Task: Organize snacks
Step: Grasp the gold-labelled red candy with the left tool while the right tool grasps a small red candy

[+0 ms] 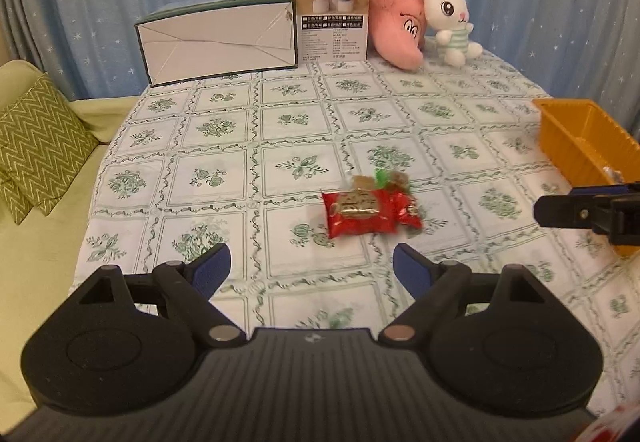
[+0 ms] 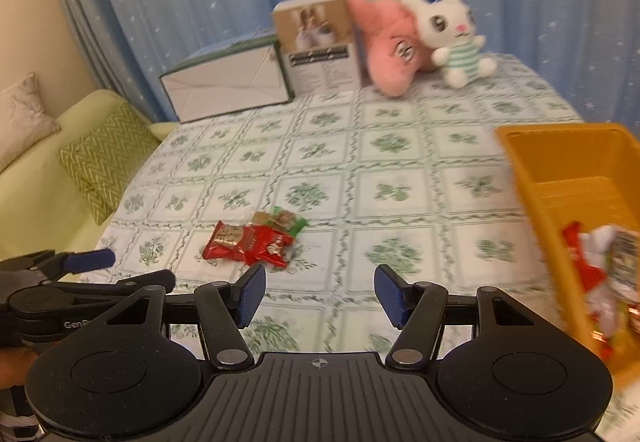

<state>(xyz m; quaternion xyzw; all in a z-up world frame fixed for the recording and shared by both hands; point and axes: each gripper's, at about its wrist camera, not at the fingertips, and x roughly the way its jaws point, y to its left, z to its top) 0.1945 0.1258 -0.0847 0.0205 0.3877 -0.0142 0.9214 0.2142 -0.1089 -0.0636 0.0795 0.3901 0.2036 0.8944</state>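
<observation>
Left wrist view, nearest first: the left gripper (image 1: 311,269) hangs released over the tablecloth (image 1: 224,178), jaws spread wide with nothing between them, and the large red snack packet (image 1: 358,211) lies just beyond its fingertips, a little right of their centre line. Touching that packet on its right is a smaller red packet (image 1: 408,209), and just behind the pair sit a brown sweet and a green-wrapped one (image 1: 385,178) (too blurred to tell how many). From the right wrist view, the right gripper (image 2: 320,294) is also released and empty, jaws about half spread, with the red packet ahead and to its left. The orange bin (image 2: 568,162) stands well to the right of the red packet and already holds several wrappers (image 2: 600,262).

The step in hand looks like a pickup from the pile. I would shift the left gripper slightly right so the large packet sits centred, come down until the pads straddle its short sides, and pinch one packet only; the neighbour touches it and may drag along. Foil is slippery, so close firmly before lifting. Farthest from the packet, boxes (image 1: 218,36) and plush toys (image 1: 448,18) line the table's back edge, clear of the route to the bin.
</observation>
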